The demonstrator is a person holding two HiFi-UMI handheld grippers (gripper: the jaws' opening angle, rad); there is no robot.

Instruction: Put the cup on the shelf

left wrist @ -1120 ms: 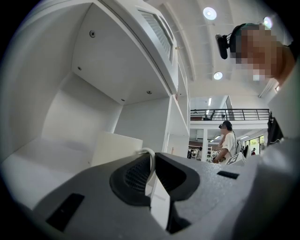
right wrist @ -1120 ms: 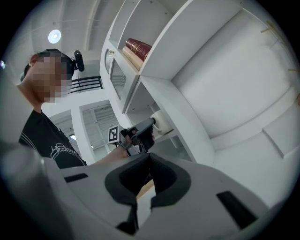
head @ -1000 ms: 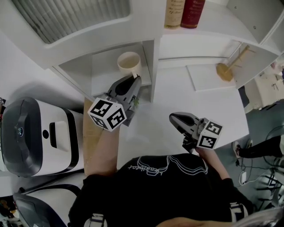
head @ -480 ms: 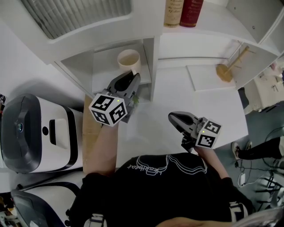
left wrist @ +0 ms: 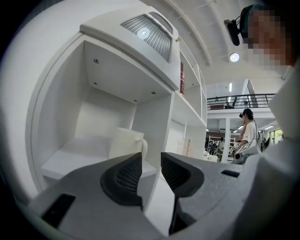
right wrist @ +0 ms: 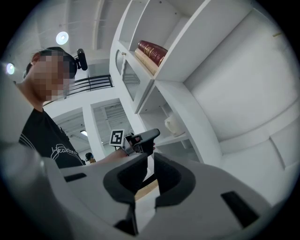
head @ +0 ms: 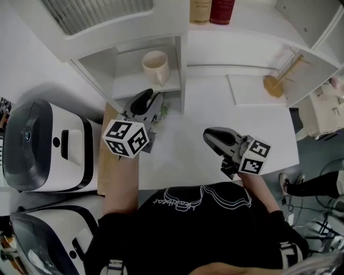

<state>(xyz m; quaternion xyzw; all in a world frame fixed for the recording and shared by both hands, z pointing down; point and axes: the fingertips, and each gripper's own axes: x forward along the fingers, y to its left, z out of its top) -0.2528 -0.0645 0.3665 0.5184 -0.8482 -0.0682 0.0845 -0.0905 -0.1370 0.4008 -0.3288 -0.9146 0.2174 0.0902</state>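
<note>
The cream cup [head: 156, 65] stands upright on the white shelf [head: 129, 81] in the low cubby, handle toward me. My left gripper [head: 149, 99] is just in front of the shelf edge, apart from the cup, its jaws opening with nothing between them. In the left gripper view the cup [left wrist: 125, 143] stands beyond the fingers [left wrist: 123, 178], on the shelf [left wrist: 61, 161]. My right gripper [head: 207, 135] hovers over the white table, shut and empty. In the right gripper view, the cup [right wrist: 172, 125] and the left gripper [right wrist: 150, 135] show past its own jaws.
A white and black appliance [head: 45, 145] sits at the left, with another [head: 37, 236] below it. Two books [head: 212, 9] stand on the upper shelf. A wooden mallet [head: 279, 78] and a white sheet [head: 252, 91] lie at the right. A cubby wall [head: 183, 80] stands beside the cup.
The left gripper has drawn back from the cup toward me and its jaws have spread. The cup stays on the shelf. The right gripper has barely moved.
</note>
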